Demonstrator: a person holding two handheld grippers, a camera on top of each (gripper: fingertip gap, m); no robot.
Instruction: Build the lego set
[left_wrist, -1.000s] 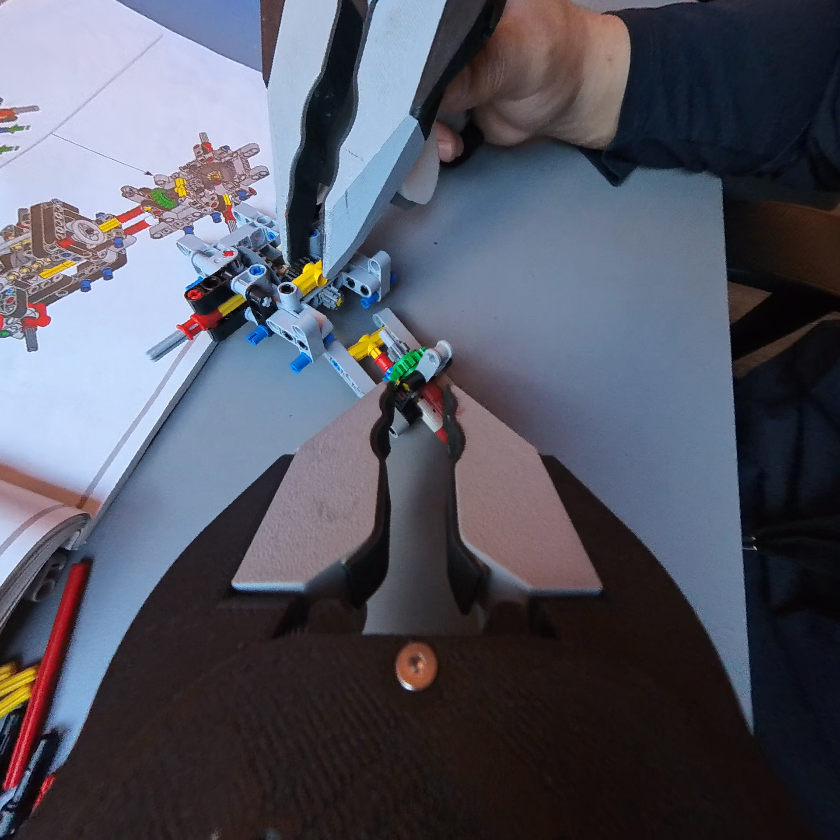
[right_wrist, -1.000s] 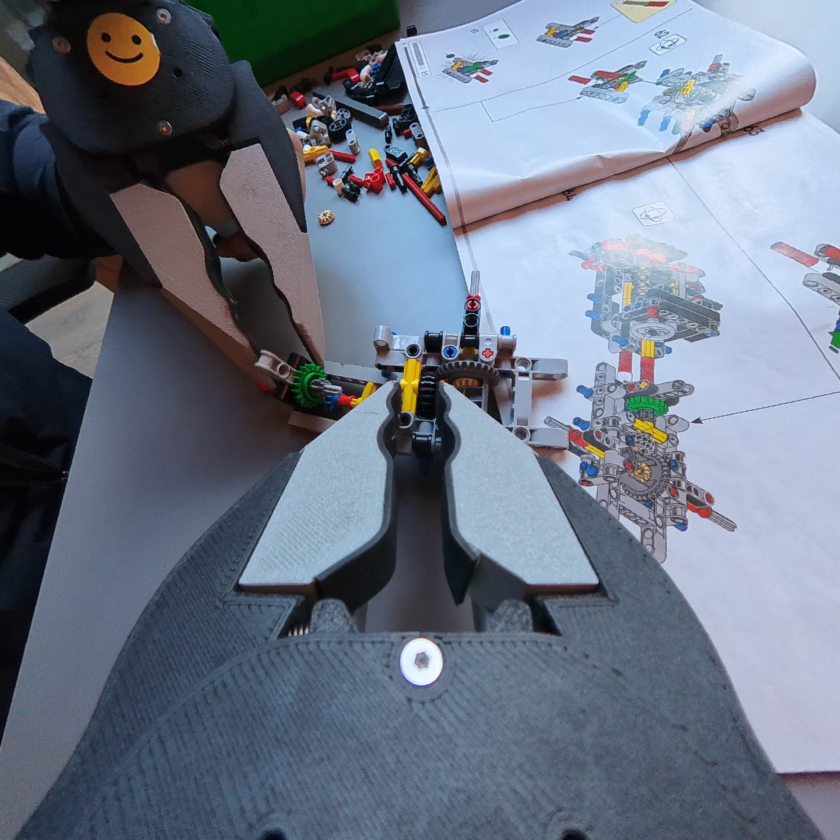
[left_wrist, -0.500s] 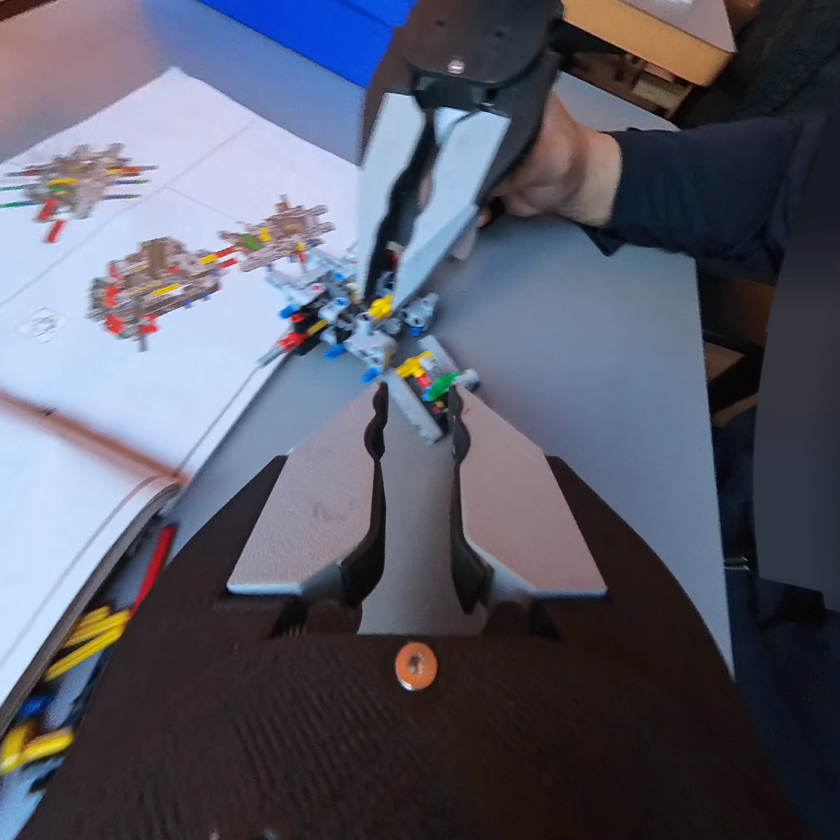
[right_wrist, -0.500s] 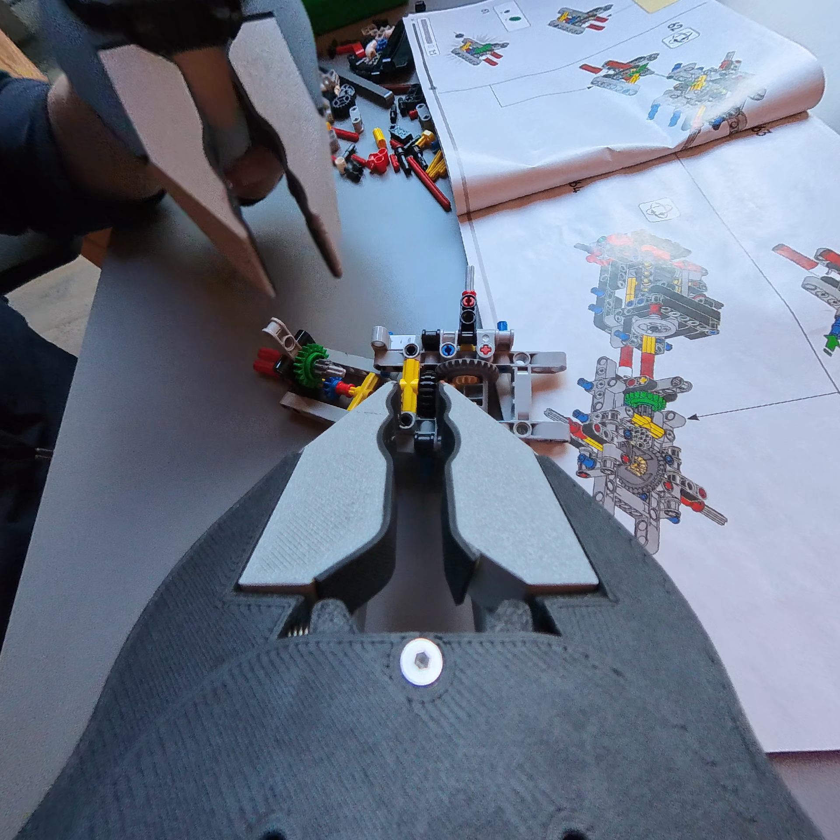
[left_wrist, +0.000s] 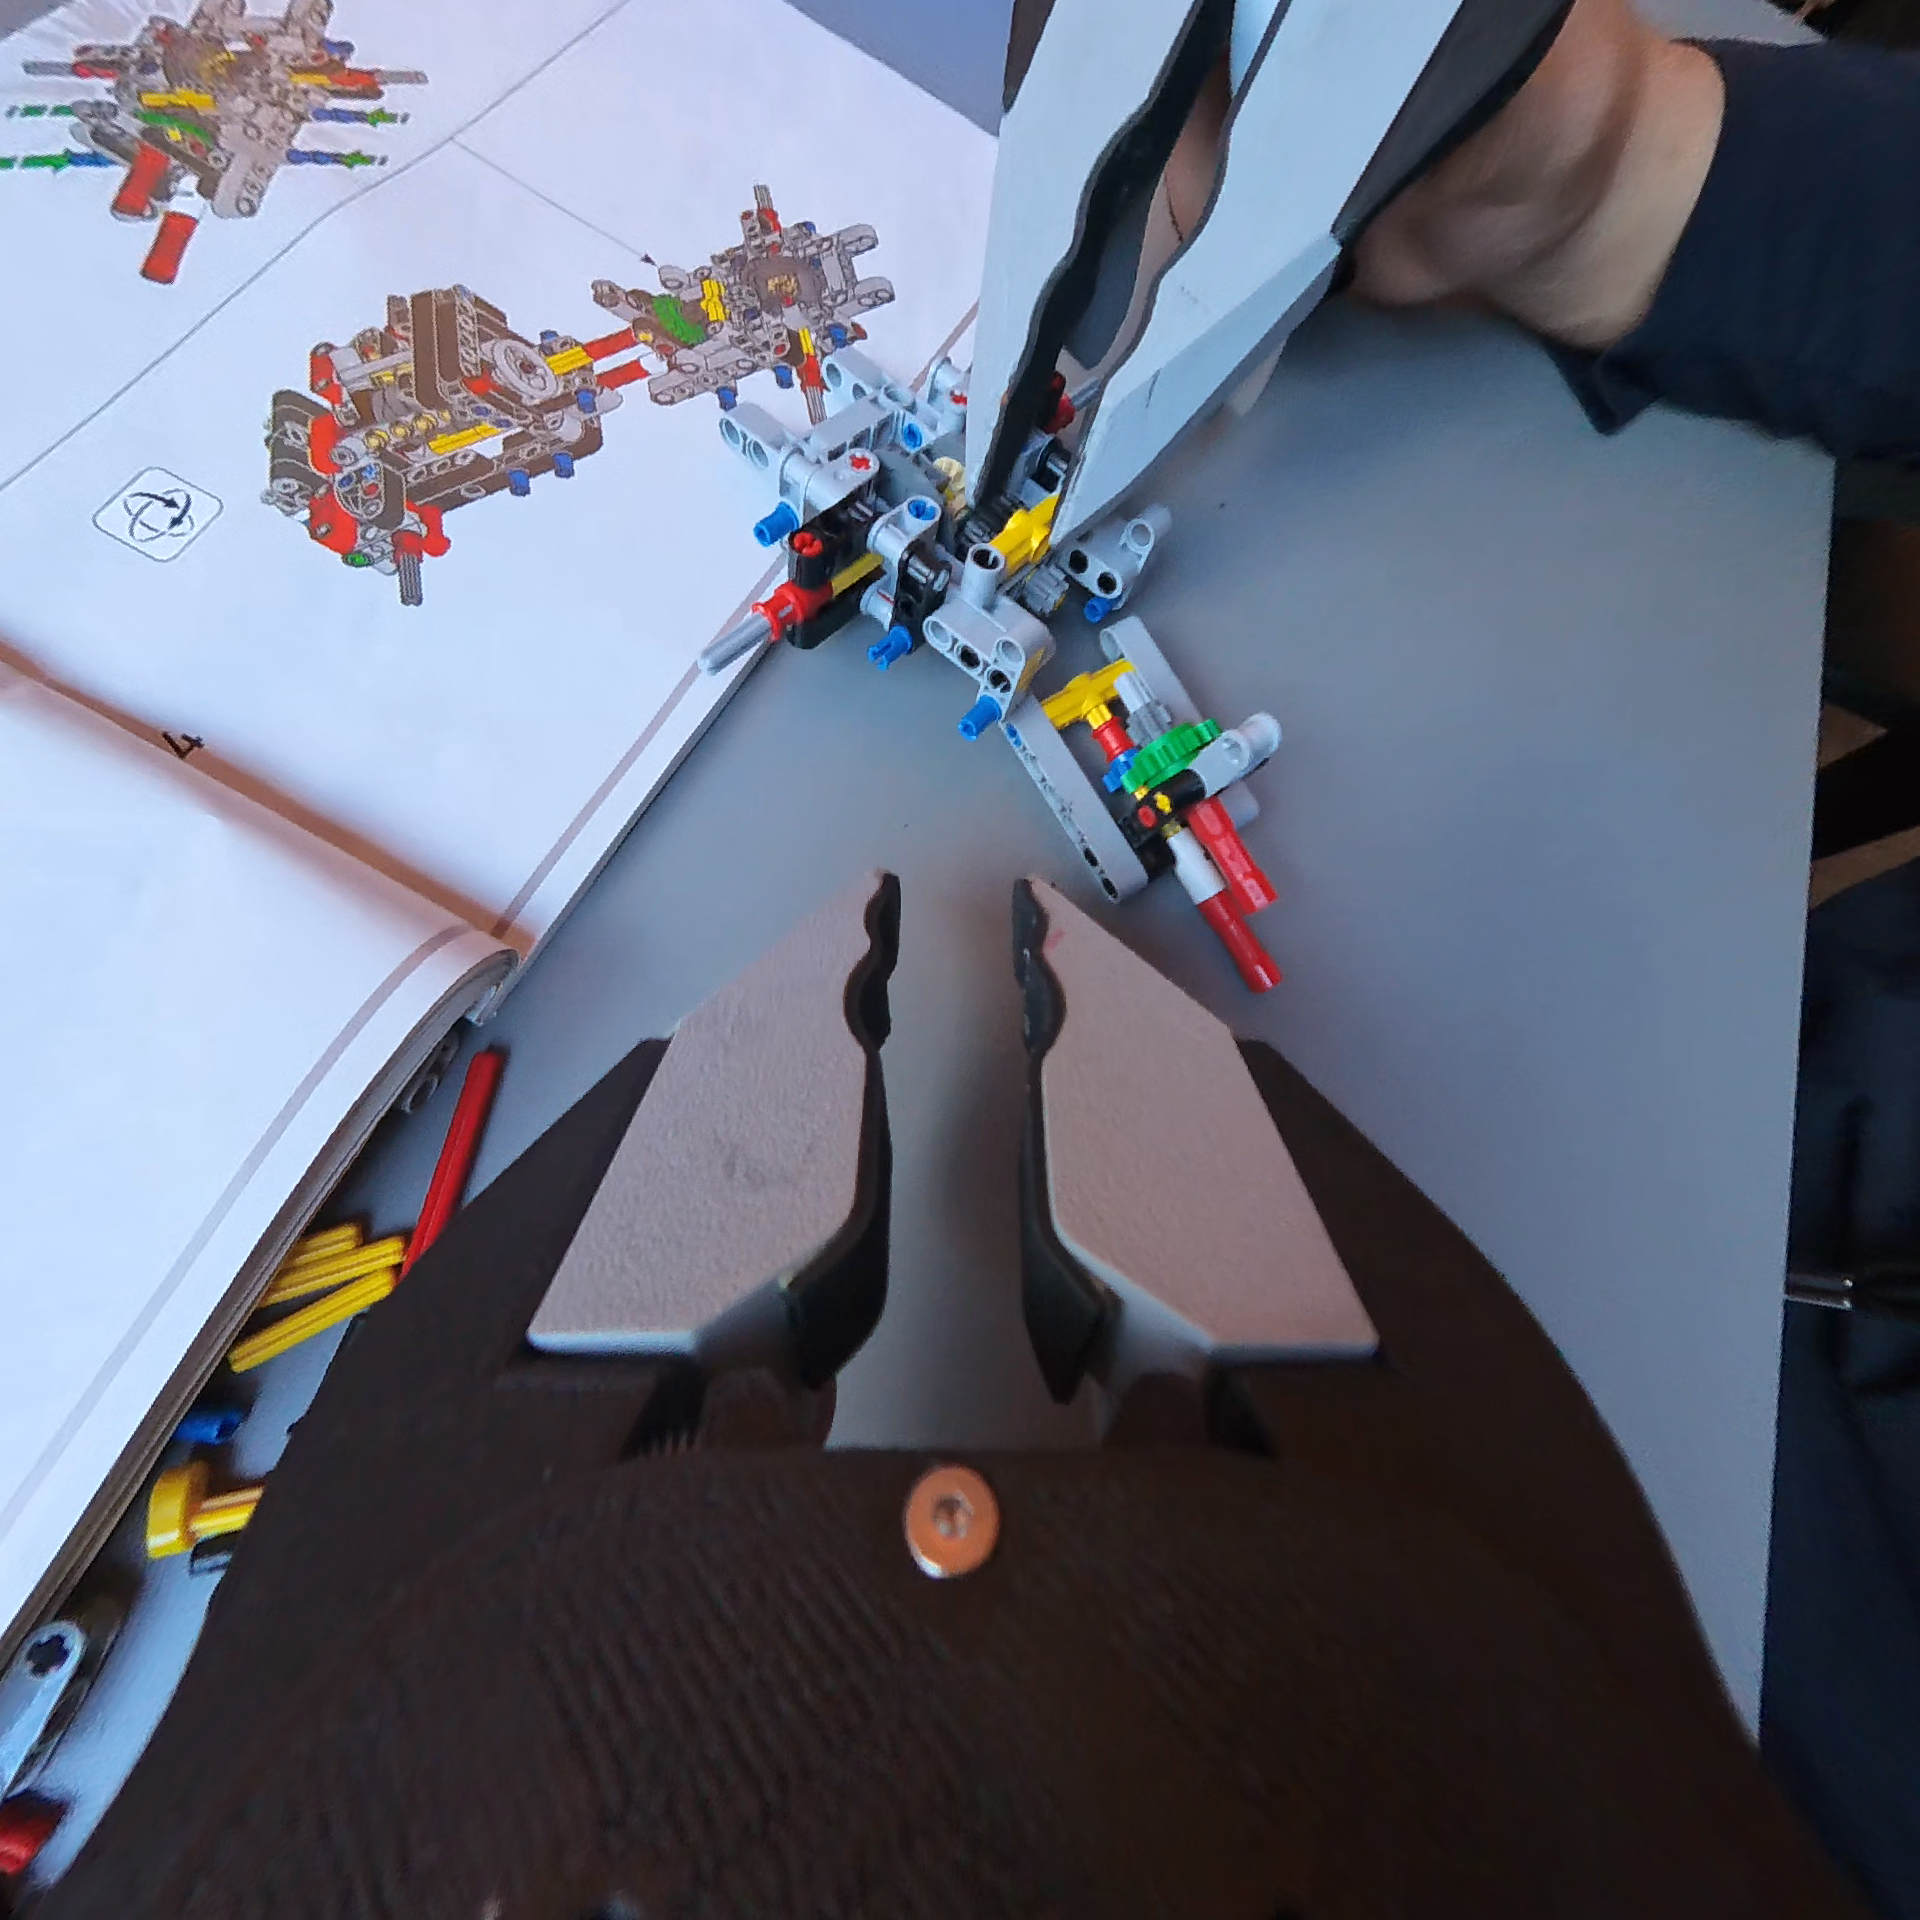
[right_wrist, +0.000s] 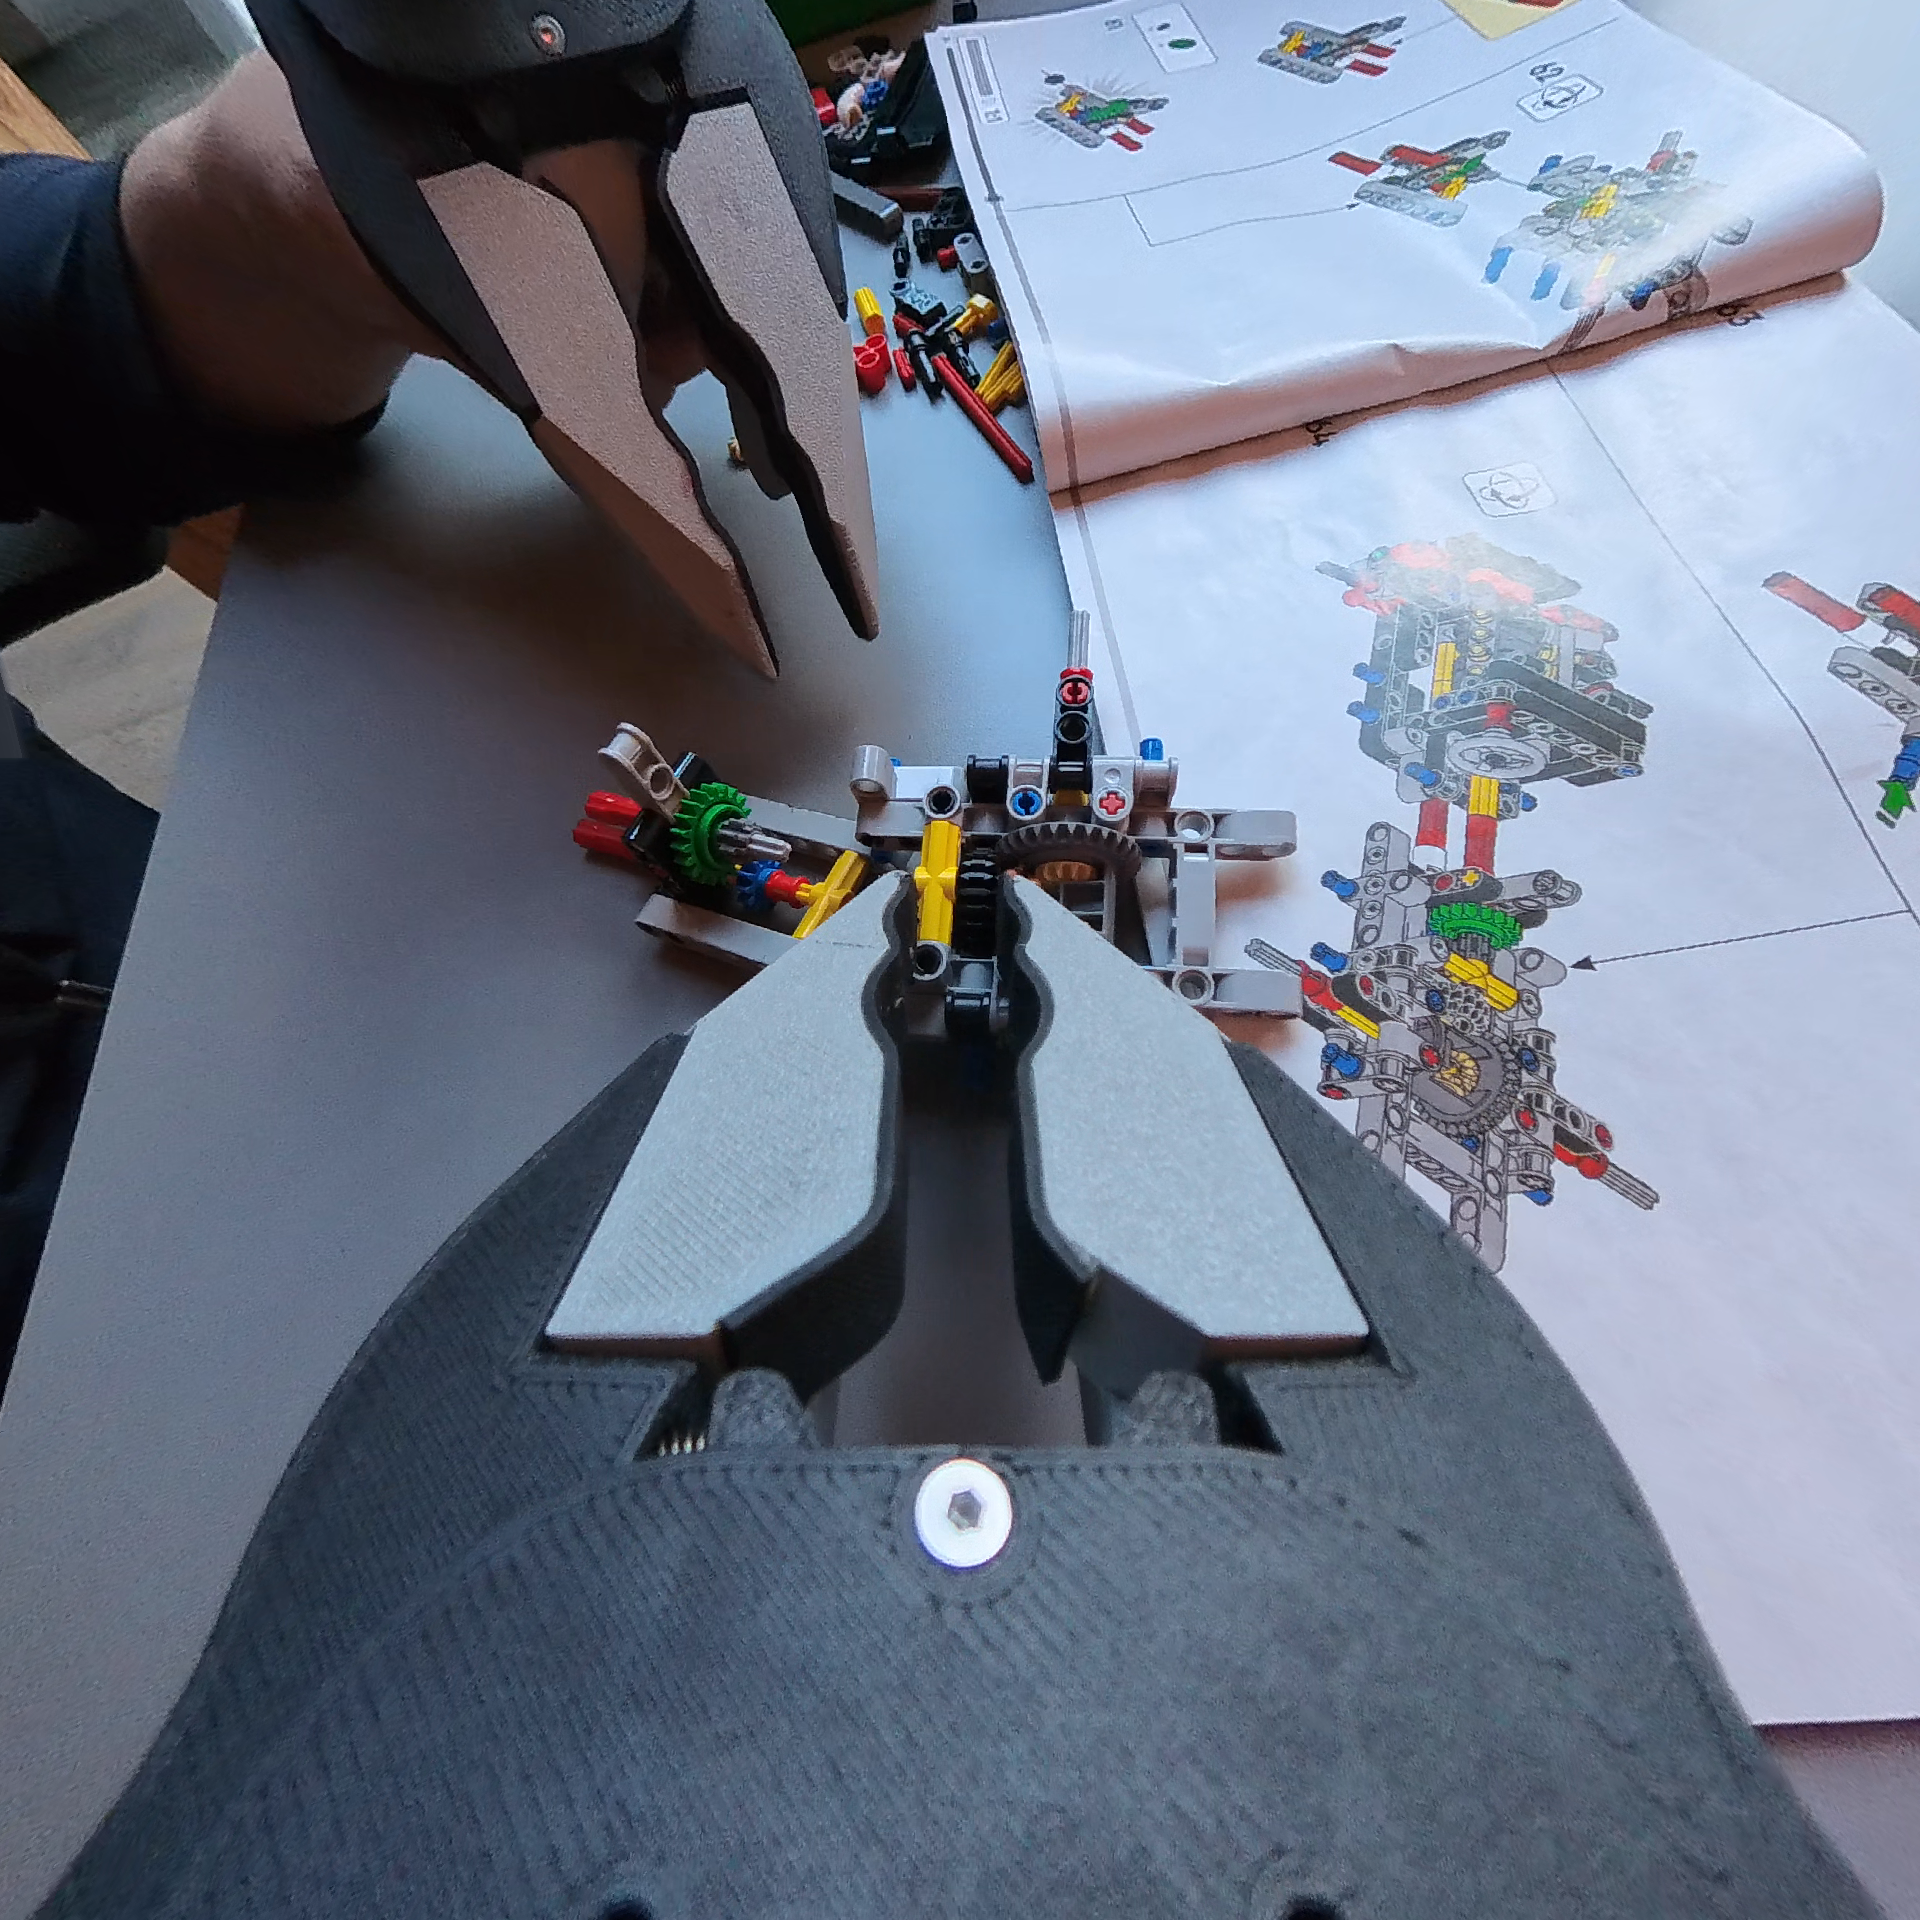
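Note:
My right gripper is shut on the grey brick-built gear assembly, its pads pressing the yellow and black parts at its near end; the assembly rests on the grey table. The same grip shows in the left wrist view. A smaller sub-assembly with a green gear and red axles lies on the table beside it, also in the right wrist view. My left gripper is open and empty, a little short of that sub-assembly. In the right wrist view it hangs above the table.
An open instruction booklet lies left of the assemblies, also in the right wrist view. Loose red, yellow and black parts lie at the far side, and more near the booklet's edge. The table edge runs along the right. The left gripper's tips are roughly 8 centimetres from the right gripper's.
My left gripper let go of the green-gear sub-assembly, opened and pulled back and up from it. The sub-assembly stays on the table. My right gripper keeps its grip unchanged.

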